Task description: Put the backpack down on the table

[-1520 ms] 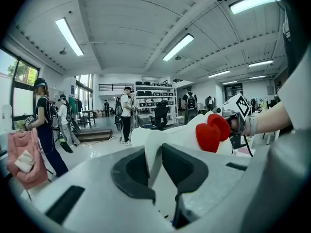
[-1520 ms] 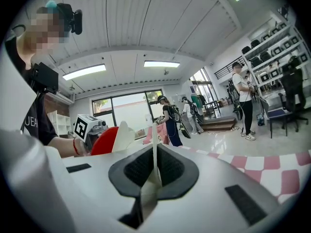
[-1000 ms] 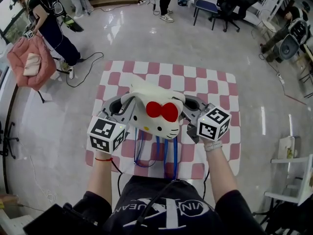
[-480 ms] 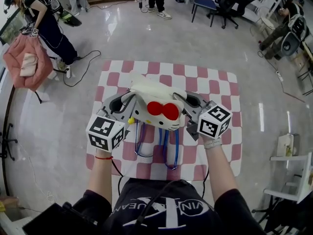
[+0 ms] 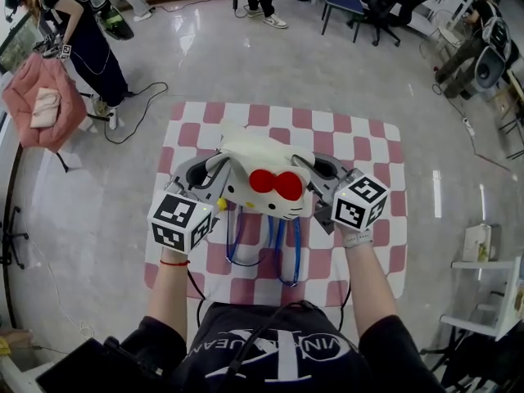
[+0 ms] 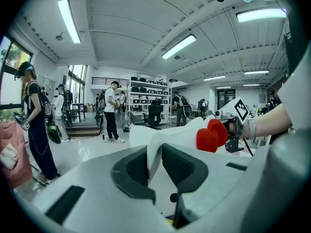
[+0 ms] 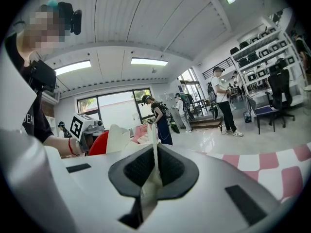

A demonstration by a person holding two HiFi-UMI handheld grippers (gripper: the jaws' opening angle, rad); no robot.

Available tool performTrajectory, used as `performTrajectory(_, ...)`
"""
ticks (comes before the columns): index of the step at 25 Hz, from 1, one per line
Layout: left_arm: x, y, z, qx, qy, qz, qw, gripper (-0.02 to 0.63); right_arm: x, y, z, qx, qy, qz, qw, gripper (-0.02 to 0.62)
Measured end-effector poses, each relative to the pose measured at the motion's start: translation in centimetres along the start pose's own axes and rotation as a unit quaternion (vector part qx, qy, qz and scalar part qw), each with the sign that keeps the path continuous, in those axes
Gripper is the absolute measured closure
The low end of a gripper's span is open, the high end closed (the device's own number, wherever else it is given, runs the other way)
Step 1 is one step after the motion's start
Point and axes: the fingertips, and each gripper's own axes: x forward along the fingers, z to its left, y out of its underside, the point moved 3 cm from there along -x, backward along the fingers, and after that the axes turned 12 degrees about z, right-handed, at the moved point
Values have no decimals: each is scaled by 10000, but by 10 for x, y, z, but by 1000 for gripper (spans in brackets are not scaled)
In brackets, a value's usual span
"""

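Observation:
A white cat-shaped backpack (image 5: 258, 178) with a red bow (image 5: 275, 185) hangs between my two grippers over the red-and-white checked table (image 5: 360, 137). My left gripper (image 5: 214, 173) is shut on the backpack's left edge, a white fold pinched between its dark pads (image 6: 151, 165). My right gripper (image 5: 315, 173) is shut on the right edge, with white fabric squeezed between its pads (image 7: 154, 166). Blue straps (image 5: 278, 248) dangle below the backpack toward me. The red bow (image 6: 212, 134) also shows in the left gripper view.
People stand around on the shiny floor (image 5: 246, 56). At the far left one person (image 5: 78, 35) is beside a pink jacket (image 5: 45, 105) on a stand. Office chairs (image 5: 360, 6) are at the back, a white stool (image 5: 483, 293) at the right. Cables lie on the floor.
The backpack and both grippers have come down a little toward the table and tilted flatter. Both grippers keep their hold. The straps now hang lower over the near squares.

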Motion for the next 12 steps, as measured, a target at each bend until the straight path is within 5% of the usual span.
performTrajectory(12, 15, 8, 2, 32, 214, 119, 9997, 543, 7, 14, -15, 119, 149, 77, 9998, 584)
